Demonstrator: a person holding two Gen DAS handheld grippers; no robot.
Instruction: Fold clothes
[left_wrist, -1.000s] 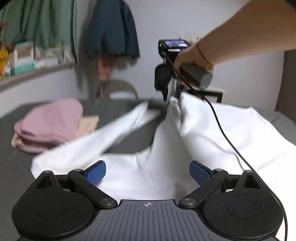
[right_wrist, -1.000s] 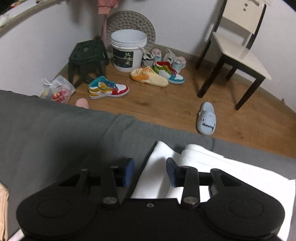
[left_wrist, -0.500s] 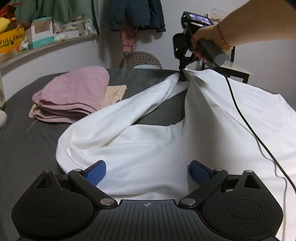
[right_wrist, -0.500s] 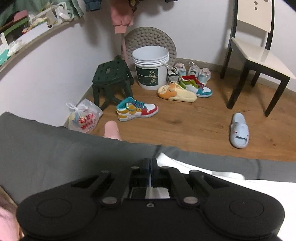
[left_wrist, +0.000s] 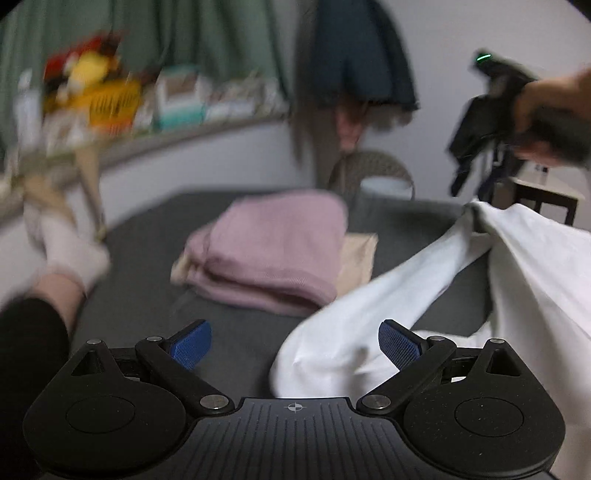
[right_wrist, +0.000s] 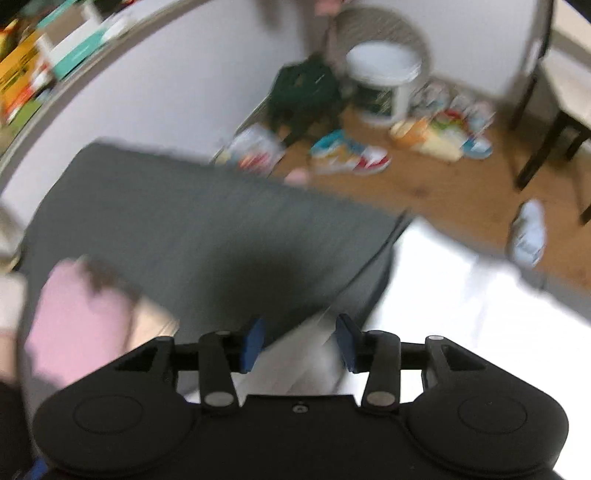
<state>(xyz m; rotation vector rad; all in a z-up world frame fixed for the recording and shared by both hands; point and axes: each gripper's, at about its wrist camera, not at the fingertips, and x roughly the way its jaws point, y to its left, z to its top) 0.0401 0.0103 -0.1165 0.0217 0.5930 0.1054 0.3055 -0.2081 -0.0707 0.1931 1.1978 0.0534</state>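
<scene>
The white garment (left_wrist: 399, 295) lies spread on the grey bed (left_wrist: 155, 295), its near fold under and between the blue pads of the left tongs (left_wrist: 295, 345), which gape wide and hold nothing. The right tongs (right_wrist: 295, 341) stand parted above the garment's edge; through the blur, no cloth seems pinched. A folded pink pile (left_wrist: 273, 251) sits apart, to the garment's left.

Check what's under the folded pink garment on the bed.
A beige folded piece sticks out beneath the pink garment, showing at its right and left edges, on the grey bed cover. Anything else in the stack is covered.
</scene>
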